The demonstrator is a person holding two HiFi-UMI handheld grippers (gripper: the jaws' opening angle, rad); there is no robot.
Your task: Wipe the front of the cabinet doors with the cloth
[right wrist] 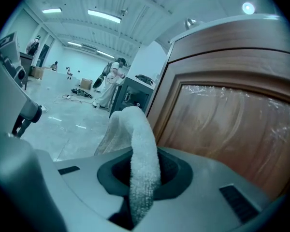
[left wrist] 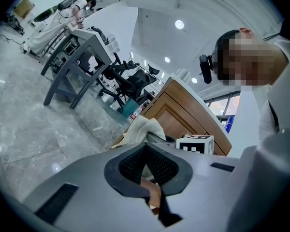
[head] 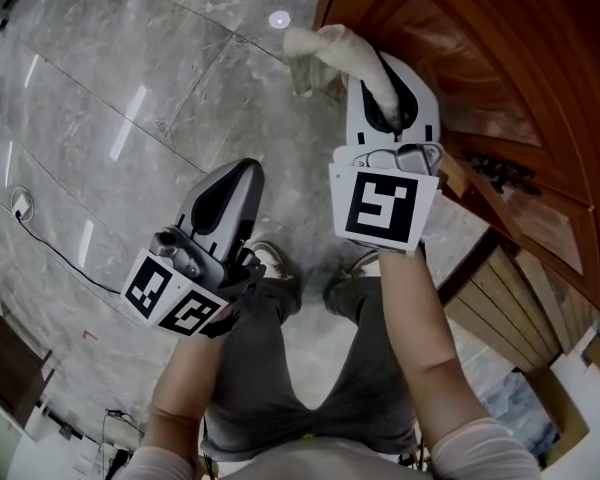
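Note:
My right gripper [head: 385, 98] is shut on a white cloth [head: 325, 50], which rises from the jaws and droops over toward the floor. In the right gripper view the cloth [right wrist: 137, 149] stands up between the jaws, just left of the wooden cabinet door [right wrist: 232, 124]. The cabinet [head: 500, 78] fills the head view's upper right, its panelled door front close beside the cloth. My left gripper [head: 225, 203] hangs lower and to the left, away from the cabinet, jaws together with nothing between them. From the left gripper view I see the cloth [left wrist: 142, 129] and cabinet [left wrist: 183, 115] ahead.
Grey marble floor [head: 130, 118] spreads to the left, crossed by a black cable [head: 50, 253]. My legs and shoes [head: 270, 263] stand below the grippers. Wooden slats [head: 500, 298] and a box sit at lower right. Desks and chairs [left wrist: 87, 62] stand farther off.

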